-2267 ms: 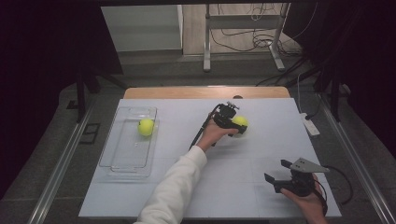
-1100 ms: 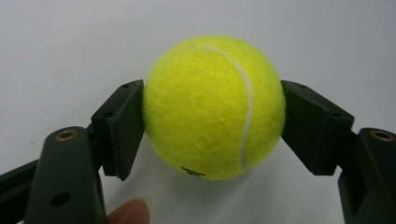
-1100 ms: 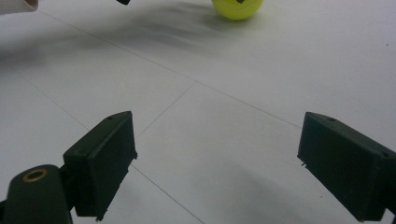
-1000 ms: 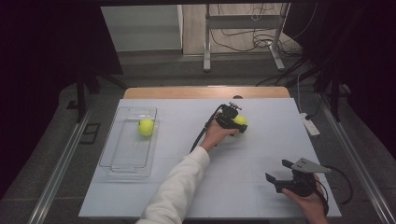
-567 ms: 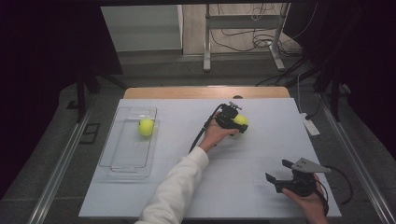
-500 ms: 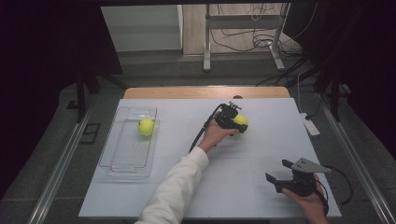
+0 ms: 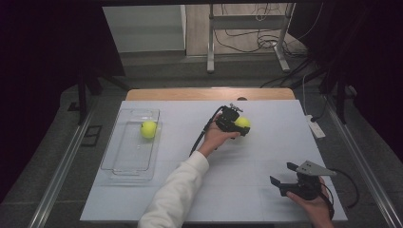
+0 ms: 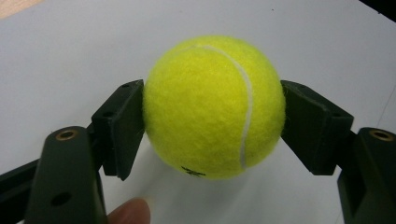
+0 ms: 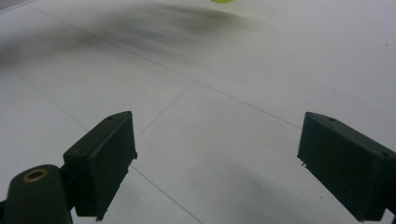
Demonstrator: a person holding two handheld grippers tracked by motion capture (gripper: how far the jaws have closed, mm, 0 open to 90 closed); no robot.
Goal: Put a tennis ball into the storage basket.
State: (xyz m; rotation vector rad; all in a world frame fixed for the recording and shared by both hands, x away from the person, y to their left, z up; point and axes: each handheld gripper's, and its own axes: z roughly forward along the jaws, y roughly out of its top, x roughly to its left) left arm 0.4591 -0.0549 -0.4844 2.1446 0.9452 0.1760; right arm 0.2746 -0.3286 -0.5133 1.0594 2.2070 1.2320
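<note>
high view: left gripper (image 7: 236, 124) clamped on ball (image 7: 243, 122), centre of frame, on table (image 7: 266, 156); right gripper (image 7: 290, 175) lower right, jaws apart; second ball (image 7: 148, 129) in tray (image 7: 124, 164), left | left gripper view: pads (image 8: 122, 122) pressing ball (image 8: 214, 106), centre | right gripper view: jaws wide apart, nothing between

We see a tennis ball (image 8: 215, 106) with fuzzy yellow felt and a smooth white seam, between the matt black plastic pads of the left gripper (image 8: 212, 126). Under it the table (image 7: 266, 142) has a smooth, matt white sheet with a wood edge at the far side. The tray (image 7: 119, 161) looks like clear glossy plastic. The right gripper (image 9: 217, 163) has the same matt black pads
</note>
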